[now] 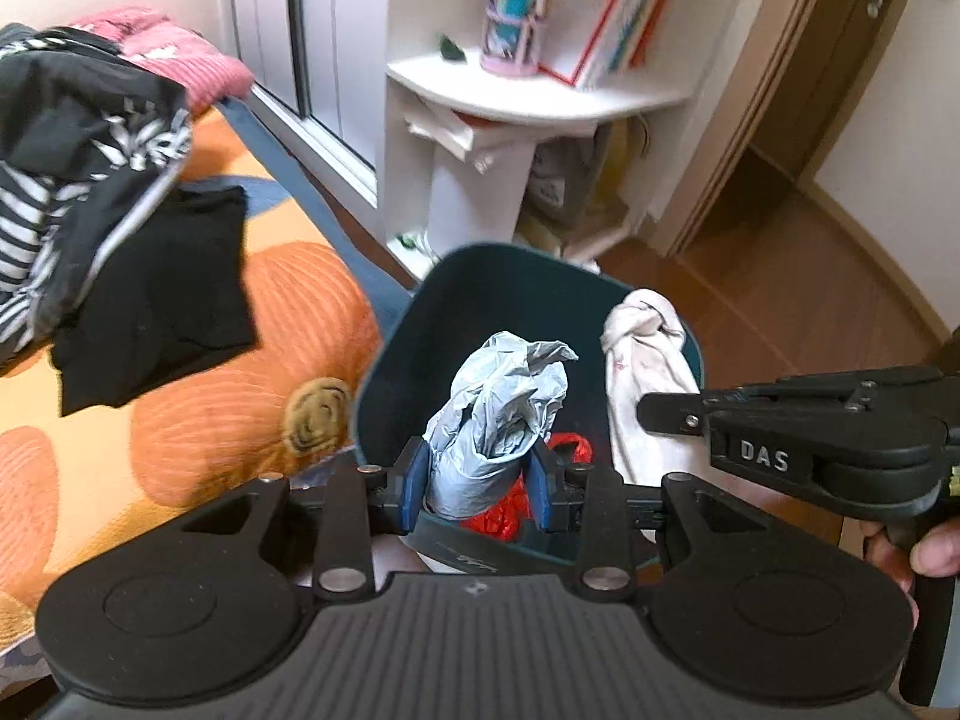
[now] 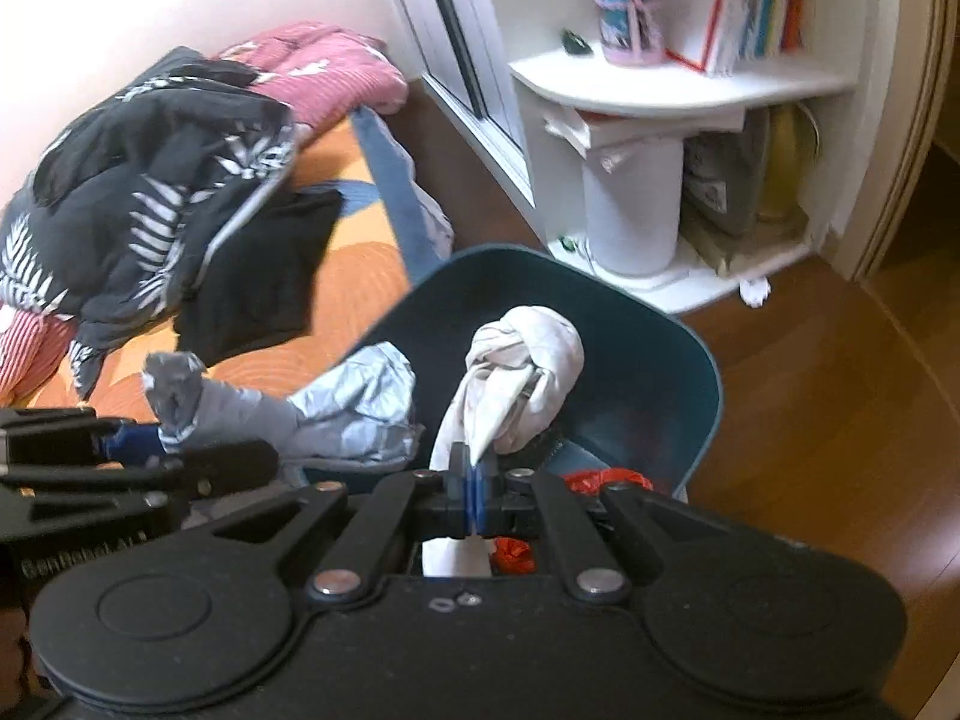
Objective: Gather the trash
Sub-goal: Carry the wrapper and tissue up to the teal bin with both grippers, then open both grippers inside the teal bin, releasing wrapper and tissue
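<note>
A dark teal trash bin point(image 1: 456, 294) stands on the floor beside the bed; it also shows in the right wrist view point(image 2: 678, 372). My left gripper point(image 1: 480, 486) is shut on a crumpled grey plastic bag point(image 1: 504, 402) and holds it over the bin's mouth. My right gripper point(image 2: 474, 498) is shut on a knotted white plastic bag point(image 2: 528, 372), also over the bin. The white bag point(image 1: 648, 372) hangs at the bin's right rim in the left wrist view. The grey bag point(image 2: 354, 408) shows left of it in the right wrist view. Red trash point(image 1: 504, 510) lies inside the bin.
A bed with an orange flower cover point(image 1: 228, 396) lies left of the bin, with a pile of dark and pink clothes point(image 1: 90, 138) on it. A white corner shelf point(image 1: 540, 90) with books, a pen cup and a white bin stands behind. Wooden floor point(image 1: 780, 276) lies to the right.
</note>
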`<state>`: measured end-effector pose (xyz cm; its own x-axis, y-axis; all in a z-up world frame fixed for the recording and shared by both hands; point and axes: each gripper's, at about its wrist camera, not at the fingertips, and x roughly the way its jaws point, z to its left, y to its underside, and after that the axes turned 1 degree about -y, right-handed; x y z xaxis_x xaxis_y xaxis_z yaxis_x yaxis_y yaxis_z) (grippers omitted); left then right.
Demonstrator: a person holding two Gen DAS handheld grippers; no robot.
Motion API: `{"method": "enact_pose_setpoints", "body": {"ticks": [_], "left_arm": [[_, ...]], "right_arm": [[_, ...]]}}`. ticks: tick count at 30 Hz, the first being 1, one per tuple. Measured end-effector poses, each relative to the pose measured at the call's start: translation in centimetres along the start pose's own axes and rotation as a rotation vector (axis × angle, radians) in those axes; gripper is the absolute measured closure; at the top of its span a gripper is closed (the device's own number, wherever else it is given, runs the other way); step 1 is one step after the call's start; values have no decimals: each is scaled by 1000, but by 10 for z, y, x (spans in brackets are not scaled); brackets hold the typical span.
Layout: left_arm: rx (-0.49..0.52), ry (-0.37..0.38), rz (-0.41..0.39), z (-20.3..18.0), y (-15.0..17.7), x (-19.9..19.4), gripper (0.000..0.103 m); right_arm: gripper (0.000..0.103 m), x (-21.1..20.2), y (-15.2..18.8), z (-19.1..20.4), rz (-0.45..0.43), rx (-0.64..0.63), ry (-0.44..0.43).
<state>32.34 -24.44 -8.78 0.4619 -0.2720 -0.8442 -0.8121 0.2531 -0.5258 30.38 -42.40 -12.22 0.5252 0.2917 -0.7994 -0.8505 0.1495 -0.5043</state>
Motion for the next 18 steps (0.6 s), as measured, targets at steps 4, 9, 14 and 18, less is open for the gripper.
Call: {"method": "enact_pose_setpoints", "body": {"ticks": [4,9,14,18], "left_arm": [[45,-23,50,-12,-8,31,70],[103,-44,115,-25,-12,67,70],[122,-55,167,-30,-9,96,69],[121,-58,191,-31,-8,109,69]], "right_arm": [[101,26,5,-13,53,18,32],[100,50,14,-25,104,52,37],[95,65,20,-32,142,71,51],[90,70,23,-35,163,77,53]]}}
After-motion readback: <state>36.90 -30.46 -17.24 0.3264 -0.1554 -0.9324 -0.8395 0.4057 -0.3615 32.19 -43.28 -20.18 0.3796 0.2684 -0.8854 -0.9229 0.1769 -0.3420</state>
